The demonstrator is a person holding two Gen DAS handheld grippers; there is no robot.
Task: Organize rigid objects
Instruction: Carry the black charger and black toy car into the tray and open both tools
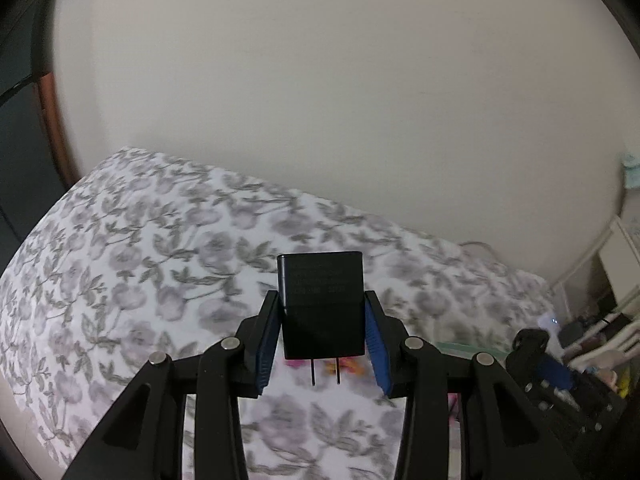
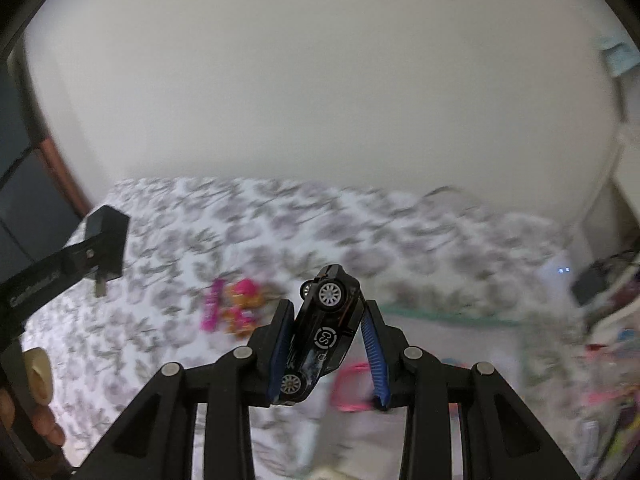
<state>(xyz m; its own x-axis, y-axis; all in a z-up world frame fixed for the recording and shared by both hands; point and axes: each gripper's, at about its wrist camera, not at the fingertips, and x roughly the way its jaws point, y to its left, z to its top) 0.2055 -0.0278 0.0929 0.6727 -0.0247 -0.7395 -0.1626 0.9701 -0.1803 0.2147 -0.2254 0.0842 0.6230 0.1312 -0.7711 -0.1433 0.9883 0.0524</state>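
Covering most of both views, a flowered bedspread is seen below the two grippers. A black plug block is pinched by the left gripper, held up in the air with its two prongs pointing near. A small black toy car is pinched on its side by the right gripper, also lifted off the bed. Both things are picked up but not yet put away. Pink and orange toys are left lying on the bed, farther off to the left.
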